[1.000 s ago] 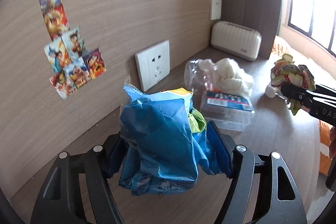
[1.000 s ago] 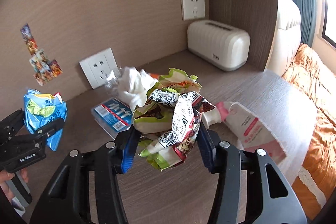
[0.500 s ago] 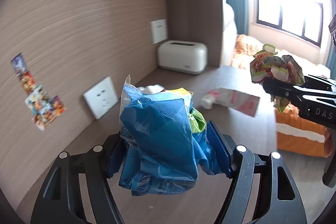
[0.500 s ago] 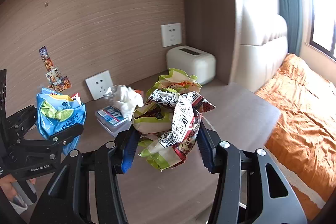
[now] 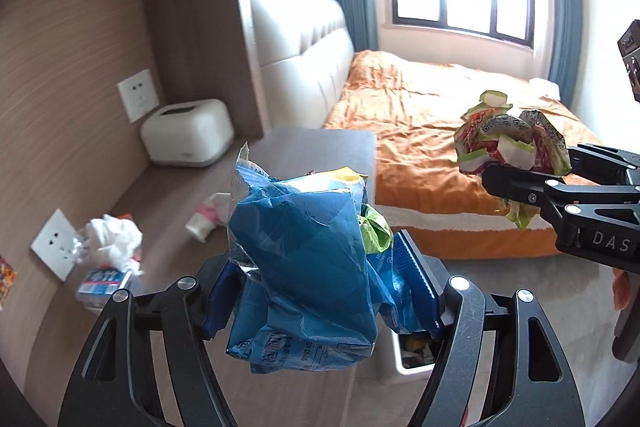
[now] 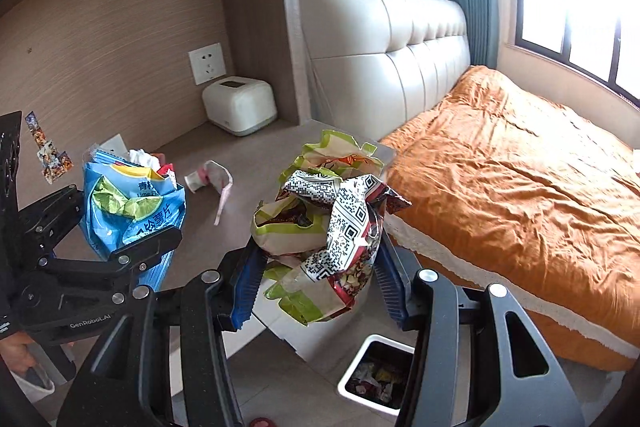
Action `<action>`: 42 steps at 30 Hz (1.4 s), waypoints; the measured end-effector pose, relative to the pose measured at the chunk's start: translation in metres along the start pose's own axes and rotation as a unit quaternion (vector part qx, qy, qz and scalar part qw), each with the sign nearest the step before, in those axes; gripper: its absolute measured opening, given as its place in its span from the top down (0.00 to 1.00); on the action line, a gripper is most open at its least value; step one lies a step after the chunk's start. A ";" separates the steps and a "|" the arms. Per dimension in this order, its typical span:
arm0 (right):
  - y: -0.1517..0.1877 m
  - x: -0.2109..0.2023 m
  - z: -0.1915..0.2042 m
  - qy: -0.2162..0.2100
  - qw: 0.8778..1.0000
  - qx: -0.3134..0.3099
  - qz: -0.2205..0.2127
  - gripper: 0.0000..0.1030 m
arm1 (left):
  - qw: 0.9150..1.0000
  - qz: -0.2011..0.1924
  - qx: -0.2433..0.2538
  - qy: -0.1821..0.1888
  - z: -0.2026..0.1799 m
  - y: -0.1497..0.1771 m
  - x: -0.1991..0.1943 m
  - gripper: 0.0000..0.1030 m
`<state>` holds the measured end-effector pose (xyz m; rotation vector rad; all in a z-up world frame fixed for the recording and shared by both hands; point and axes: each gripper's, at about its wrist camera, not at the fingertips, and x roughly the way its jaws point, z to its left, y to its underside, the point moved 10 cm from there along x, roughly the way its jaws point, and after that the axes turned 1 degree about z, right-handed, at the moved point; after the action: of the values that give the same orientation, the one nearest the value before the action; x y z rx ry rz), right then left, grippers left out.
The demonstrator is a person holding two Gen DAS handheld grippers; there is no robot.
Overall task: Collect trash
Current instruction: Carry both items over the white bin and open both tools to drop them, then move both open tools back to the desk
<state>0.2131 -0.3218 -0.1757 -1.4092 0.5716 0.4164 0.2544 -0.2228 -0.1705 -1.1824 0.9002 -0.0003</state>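
Both grippers swung from surface [image 6: 256, 163] toward bed; trash bin [image 6: 376, 371] now below. Left gripper [image 5: 320, 291] fingers clamp blue chip bag [image 5: 304, 259], right gripper [image 6: 316, 267] fingers clamp crumpled wrapper [image 6: 328, 219]; drop next.

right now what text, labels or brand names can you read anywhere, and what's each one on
"DAS", cut off at the frame edge: right tool body.
"GenRobot.AI": left tool body.
"Lime": blue chip bag, above large Chinese print too distorted to quote.
QR codes, no readable words: crumpled wrapper.
Blue-label box on the desk: print blurred.
Wall stickers: pictures only, too small.
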 end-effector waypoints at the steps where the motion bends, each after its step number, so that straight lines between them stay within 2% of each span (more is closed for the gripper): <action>1: 0.005 -0.001 -0.012 0.006 1.000 0.005 0.005 0.49 | 1.000 0.002 0.006 0.010 -0.015 0.000 0.004 0.32; 6: 0.032 0.001 -0.060 0.025 0.999 0.024 0.030 0.49 | 0.998 0.017 0.036 0.044 -0.075 0.008 0.030 0.32; 12: 0.069 0.019 -0.097 0.023 0.997 0.029 0.066 0.49 | 0.994 0.052 0.047 0.082 -0.132 0.037 0.077 0.32; 18: 0.124 0.061 -0.127 0.008 0.993 0.034 0.117 0.49 | 0.989 0.095 0.055 0.101 -0.175 0.090 0.139 0.32; 24: 0.191 0.124 -0.150 -0.015 0.986 0.027 0.163 0.49 | 0.982 0.137 0.050 0.117 -0.204 0.157 0.209 0.31; 30: 0.265 0.196 -0.168 -0.035 0.978 0.026 0.205 0.48 | 0.977 0.175 0.065 0.098 -0.217 0.229 0.272 0.26; 32: 0.290 0.215 -0.172 -0.038 0.975 0.022 0.217 0.26 | 0.976 0.185 0.056 0.097 -0.218 0.246 0.289 0.04; 33: 0.302 0.222 -0.173 -0.043 0.973 0.021 0.225 0.03 | 0.976 0.188 0.055 0.097 -0.219 0.252 0.297 0.04; 38: 0.344 0.241 -0.183 -0.026 0.968 0.014 0.249 0.04 | 0.974 0.197 0.075 0.083 -0.223 0.276 0.317 0.04; 42: 0.352 0.240 -0.184 -0.024 0.965 0.019 0.259 0.04 | 0.973 0.201 0.076 0.083 -0.220 0.283 0.320 0.04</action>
<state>0.1739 -0.4742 -0.6121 -1.1978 0.9064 0.8488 0.2093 -0.4191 -0.6067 -0.8516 1.2538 0.1602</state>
